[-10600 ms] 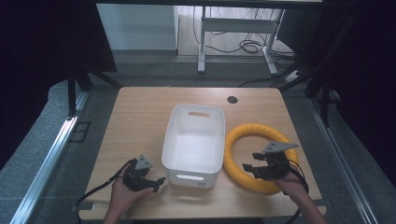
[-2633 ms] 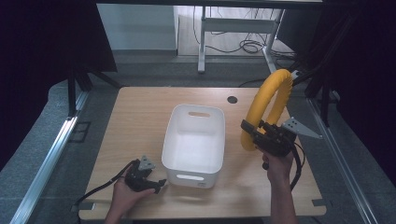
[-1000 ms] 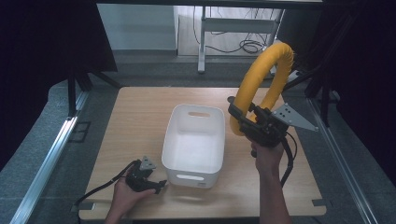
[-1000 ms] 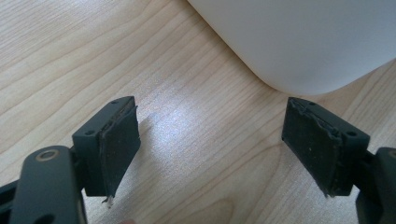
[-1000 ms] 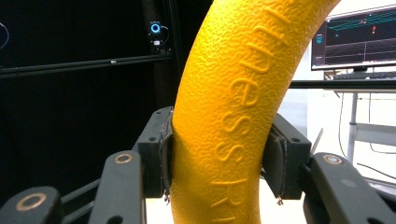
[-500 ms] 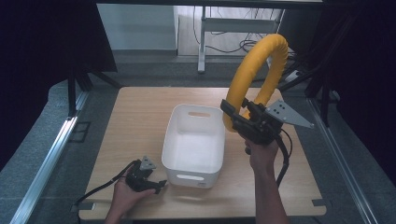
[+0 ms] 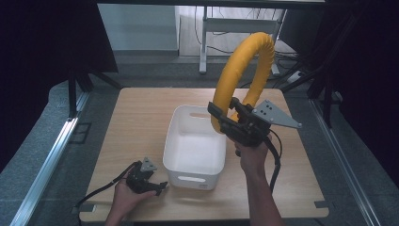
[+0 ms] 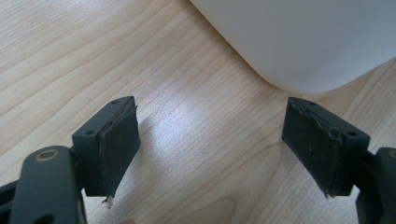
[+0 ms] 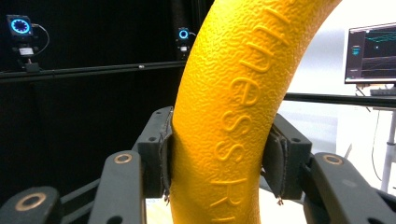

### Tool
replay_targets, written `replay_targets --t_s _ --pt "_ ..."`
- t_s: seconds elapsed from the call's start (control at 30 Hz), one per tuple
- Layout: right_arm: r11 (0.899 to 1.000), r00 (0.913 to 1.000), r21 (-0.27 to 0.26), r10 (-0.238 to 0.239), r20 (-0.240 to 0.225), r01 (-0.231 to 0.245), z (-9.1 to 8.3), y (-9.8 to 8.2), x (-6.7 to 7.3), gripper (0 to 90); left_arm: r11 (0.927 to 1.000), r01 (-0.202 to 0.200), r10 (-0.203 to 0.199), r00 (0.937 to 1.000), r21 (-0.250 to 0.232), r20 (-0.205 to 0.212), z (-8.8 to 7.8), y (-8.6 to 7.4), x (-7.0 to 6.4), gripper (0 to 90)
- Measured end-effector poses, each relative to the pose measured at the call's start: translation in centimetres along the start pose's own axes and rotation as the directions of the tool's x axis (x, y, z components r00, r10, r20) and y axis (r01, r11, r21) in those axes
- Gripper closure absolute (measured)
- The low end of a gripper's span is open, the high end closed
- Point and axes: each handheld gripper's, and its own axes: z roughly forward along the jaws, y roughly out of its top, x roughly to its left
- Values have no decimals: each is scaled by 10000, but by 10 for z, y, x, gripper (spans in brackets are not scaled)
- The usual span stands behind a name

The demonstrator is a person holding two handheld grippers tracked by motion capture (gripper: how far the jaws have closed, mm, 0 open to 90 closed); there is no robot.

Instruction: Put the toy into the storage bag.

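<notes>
Light wood-grain bench (image 7: 141, 117) w/ rounded corners stands on grey speckled floor (image 7: 42, 141), black curtains (image 7: 47, 37) both sides, a metal desk frame (image 7: 235, 28) + loose cables beyond the far edge; right gripper view also shows a lit monitor (image 9: 371, 53) and ring lights on a dark wall. White tub (image 7: 195, 146) sits mid-bench, and right tool (image 7: 221, 117) is raised above its right rim, jaws pinching the yellow foam ring (image 7: 240, 70), which stands upright in the air, embossed lettering on its skin. Left tool (image 7: 153, 183) lies low on bench just beside tub's near-left corner, jaws spread wide w/ bare wood between them.
</notes>
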Motion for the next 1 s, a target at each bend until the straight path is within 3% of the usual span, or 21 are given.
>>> replay_targets --t_s 1.0 --pt "9997 9971 91 213 -732 -207 29 -15 36 497 10000 -11 10 10000 82 48 1 0 0 187"
